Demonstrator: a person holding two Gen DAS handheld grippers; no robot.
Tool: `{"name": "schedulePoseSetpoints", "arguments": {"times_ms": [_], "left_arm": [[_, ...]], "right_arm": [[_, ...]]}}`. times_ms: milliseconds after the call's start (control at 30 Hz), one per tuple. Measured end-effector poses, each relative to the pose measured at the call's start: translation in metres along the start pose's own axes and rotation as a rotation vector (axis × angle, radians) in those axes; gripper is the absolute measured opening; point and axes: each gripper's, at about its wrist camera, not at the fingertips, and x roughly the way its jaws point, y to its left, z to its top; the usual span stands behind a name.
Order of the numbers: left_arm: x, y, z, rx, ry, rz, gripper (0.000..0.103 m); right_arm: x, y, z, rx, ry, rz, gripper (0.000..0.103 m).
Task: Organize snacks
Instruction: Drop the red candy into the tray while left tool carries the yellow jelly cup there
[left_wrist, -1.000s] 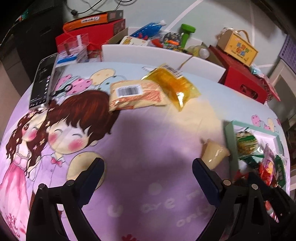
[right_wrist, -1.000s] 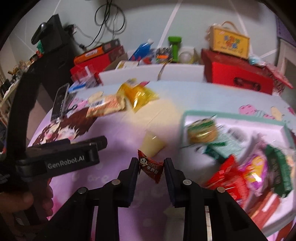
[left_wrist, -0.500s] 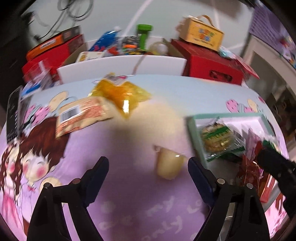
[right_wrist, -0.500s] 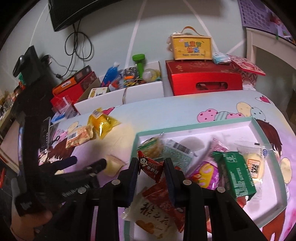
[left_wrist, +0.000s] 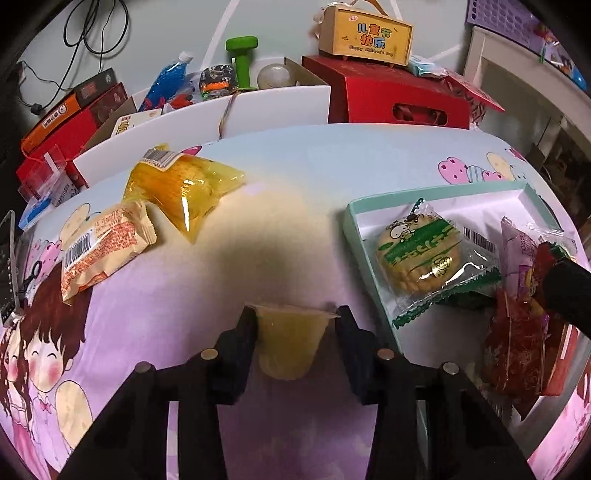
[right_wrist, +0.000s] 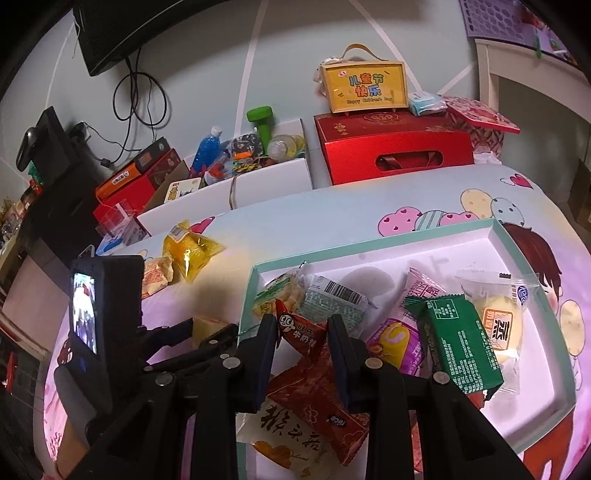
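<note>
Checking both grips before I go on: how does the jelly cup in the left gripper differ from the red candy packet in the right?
The jelly cup is pale yellow, translucent and rigid; the red candy packet is an opaque, printed soft wrapper. The left gripper, whose jaws have just been closing, holds the cup over the tablecloth, outside the tray; the right gripper holds its packet above the snacks in it. Both are pinched between shut jaws.

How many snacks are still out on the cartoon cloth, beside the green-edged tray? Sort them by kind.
Jelly cup: 1
Clear yellow bag: 1
Orange-printed packet: 1
Total: 3
</note>
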Motion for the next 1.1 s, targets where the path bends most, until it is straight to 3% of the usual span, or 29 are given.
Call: {"name": "schedulePoseSetpoints", "arguments": {"times_ms": [300,533,700,900,967,1033,1100], "left_arm": [[-0.033,0.001,0.009,-0.016,-0.071,-0.038,0.044],[-0.056,-0.034,0.014,0.080,-0.105,-0.115,0.044],[-0.056,-0.070,0.012,0.170,-0.093,-0.147,0.044],[-0.050,-0.086,0.010,0.200,-0.067,-0.151,0.045],[-0.050,-0.086,0.009,0.197,-0.061,-0.151,0.047],[-0.051,-0.085,0.009,0.194,-0.064,-0.149,0.061],[-0.055,-0.084,0.009,0.193,-0.071,-0.150,0.063]], "right_arm": [[-0.002,-0.011,0.002,0.030,-0.009,-0.006,0.031],[-0.008,-0.034,0.005,0.087,-0.025,-0.032,0.031],[-0.014,-0.055,0.008,0.137,-0.040,-0.055,0.031],[-0.015,-0.064,0.008,0.153,-0.038,-0.062,0.033],[-0.014,-0.062,0.008,0.144,-0.031,-0.065,0.034],[-0.012,-0.062,0.008,0.136,-0.025,-0.073,0.034],[-0.011,-0.062,0.007,0.140,-0.020,-0.075,0.034]]}}
